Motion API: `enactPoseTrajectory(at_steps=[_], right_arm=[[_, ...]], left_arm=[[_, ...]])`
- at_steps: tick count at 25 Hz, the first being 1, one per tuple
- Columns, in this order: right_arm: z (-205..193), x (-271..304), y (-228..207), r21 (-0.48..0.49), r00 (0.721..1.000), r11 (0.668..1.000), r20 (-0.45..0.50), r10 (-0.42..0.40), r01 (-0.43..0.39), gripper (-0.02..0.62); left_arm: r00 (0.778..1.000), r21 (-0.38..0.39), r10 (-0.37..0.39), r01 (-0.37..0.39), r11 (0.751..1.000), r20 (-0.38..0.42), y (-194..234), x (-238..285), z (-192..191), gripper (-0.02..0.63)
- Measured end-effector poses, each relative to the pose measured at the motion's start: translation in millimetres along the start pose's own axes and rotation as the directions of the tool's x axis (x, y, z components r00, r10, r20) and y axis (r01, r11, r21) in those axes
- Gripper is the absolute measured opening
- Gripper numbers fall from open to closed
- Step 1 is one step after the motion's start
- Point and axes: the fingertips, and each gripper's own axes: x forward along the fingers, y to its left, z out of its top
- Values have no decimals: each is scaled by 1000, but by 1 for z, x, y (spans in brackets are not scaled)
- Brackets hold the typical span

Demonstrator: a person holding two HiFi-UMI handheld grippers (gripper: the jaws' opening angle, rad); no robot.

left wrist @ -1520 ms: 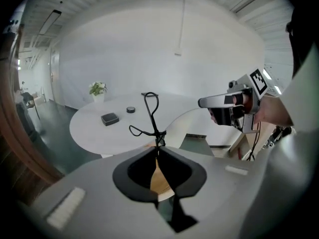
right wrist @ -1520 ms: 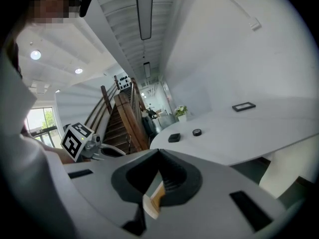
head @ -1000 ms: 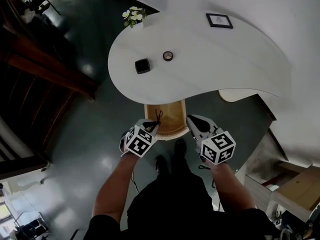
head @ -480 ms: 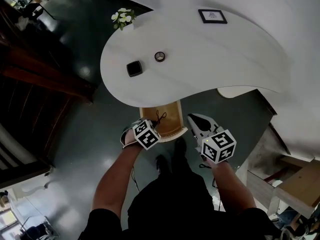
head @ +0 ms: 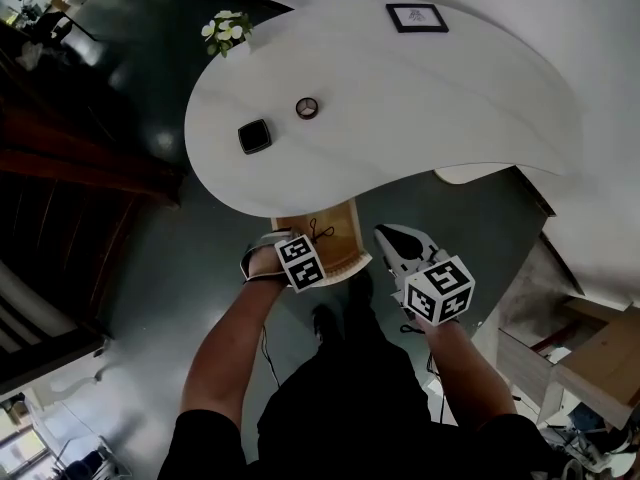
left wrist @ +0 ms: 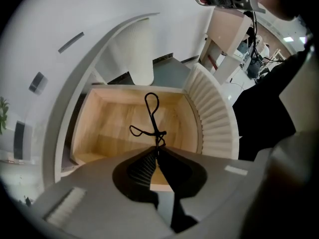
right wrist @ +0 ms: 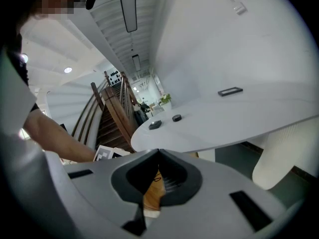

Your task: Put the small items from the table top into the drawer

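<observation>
Left gripper [left wrist: 158, 151] has dropped lower over the open drawer [left wrist: 114, 128] since a second ago, and its cube has rolled round. One black cord [left wrist: 156, 131] dangles over the drawer's wooden floor, its top end pinched between the pressed-together fingers. Right gripper [right wrist: 158, 152] sits just right of the drawer, fingers closed on nothing. Beyond the drawer, on the table [head: 420, 108], are two small things: one black square piece [head: 254, 136] and one round ring-like piece [head: 306, 108].

Two small items [head: 254, 136] [head: 306, 108] — one cord [left wrist: 151, 121], seemingly.
</observation>
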Motion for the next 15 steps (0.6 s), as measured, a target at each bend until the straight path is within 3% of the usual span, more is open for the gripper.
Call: enactPoseTrajectory(at_steps=[15], right_arm=[[-23, 2, -20, 25, 1000, 1000, -29, -13, 14, 11]], left_arm=[[995, 163, 4, 12, 987, -97, 5, 44, -2, 29]])
